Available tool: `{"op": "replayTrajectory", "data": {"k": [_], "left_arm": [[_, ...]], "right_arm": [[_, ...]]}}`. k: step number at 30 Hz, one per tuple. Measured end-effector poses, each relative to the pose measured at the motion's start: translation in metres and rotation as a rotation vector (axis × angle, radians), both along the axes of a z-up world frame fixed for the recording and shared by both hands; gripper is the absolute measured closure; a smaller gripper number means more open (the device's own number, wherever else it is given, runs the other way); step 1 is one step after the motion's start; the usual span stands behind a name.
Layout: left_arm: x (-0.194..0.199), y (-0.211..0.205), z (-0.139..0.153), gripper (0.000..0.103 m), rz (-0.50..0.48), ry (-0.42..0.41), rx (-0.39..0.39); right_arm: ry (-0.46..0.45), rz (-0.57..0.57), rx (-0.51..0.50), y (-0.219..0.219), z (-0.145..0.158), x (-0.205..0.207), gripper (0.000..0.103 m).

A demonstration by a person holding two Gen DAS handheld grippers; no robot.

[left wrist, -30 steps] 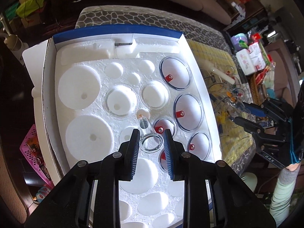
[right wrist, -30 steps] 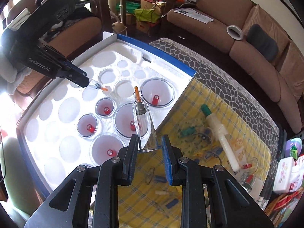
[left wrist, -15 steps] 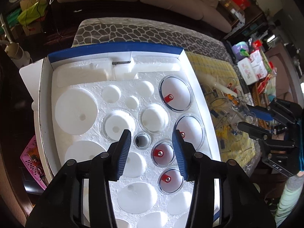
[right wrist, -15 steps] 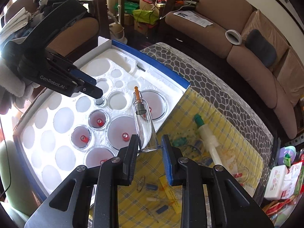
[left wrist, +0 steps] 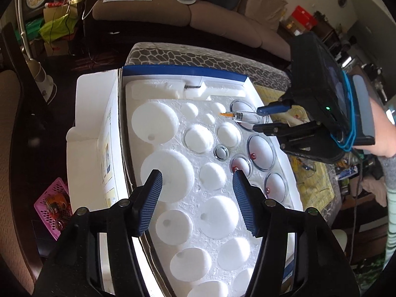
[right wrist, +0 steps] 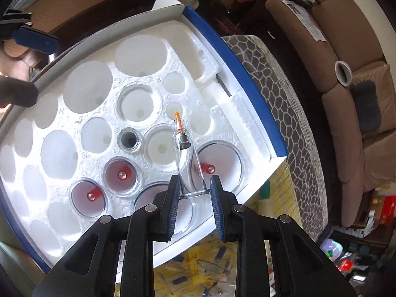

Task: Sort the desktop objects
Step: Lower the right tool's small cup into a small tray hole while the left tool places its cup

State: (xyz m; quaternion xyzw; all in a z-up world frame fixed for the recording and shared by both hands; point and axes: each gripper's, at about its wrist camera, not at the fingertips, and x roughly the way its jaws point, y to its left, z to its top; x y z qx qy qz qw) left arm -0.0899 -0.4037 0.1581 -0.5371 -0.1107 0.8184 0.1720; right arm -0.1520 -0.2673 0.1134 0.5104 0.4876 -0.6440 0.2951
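A white foam tray in a blue-edged box has many round wells. Several wells along its right side hold clear cups with red valves. One small clear cup sits mouth-up in a middle well. My left gripper hovers above the tray; its jaws are opening and nothing is between them. My right gripper is shut on the wide end of a narrow clear cup with an orange tip, held over the tray's far right wells.
A yellow checked cloth beside the box carries several loose small parts. A brown sofa stands behind the patterned table top. A pink basket lies on the floor at the left.
My left gripper let go of the small cup into a middle well, opened wider and drew back. My right gripper carried the orange-tipped cup from the cloth side over the tray.
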Motion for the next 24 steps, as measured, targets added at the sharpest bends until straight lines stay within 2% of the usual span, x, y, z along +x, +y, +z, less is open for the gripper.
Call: {"op": "replayTrajectory", "data": {"k": [3,7,11,16,24], "left_arm": [[0.011,-0.002,-0.004,0.047,-0.012,0.009,0.009],[0.021,-0.002,-0.008,0.046,-0.024,0.015,0.031],[0.026,0.0,-0.008,0.046,-0.03,0.027,0.015],[0.029,0.0,-0.008,0.046,-0.03,0.032,0.029],[0.037,0.001,-0.007,0.046,-0.03,0.043,0.023]], "right_arm": [[0.009,0.05,0.125,-0.016,-0.015,-0.002,0.079],[0.029,0.105,0.234,-0.033,-0.031,-0.002,0.079],[0.066,0.169,0.374,-0.043,-0.045,-0.002,0.079],[0.087,0.241,0.496,-0.053,-0.054,0.0,0.079],[0.101,0.355,0.726,-0.068,-0.084,0.001,0.078]]}}
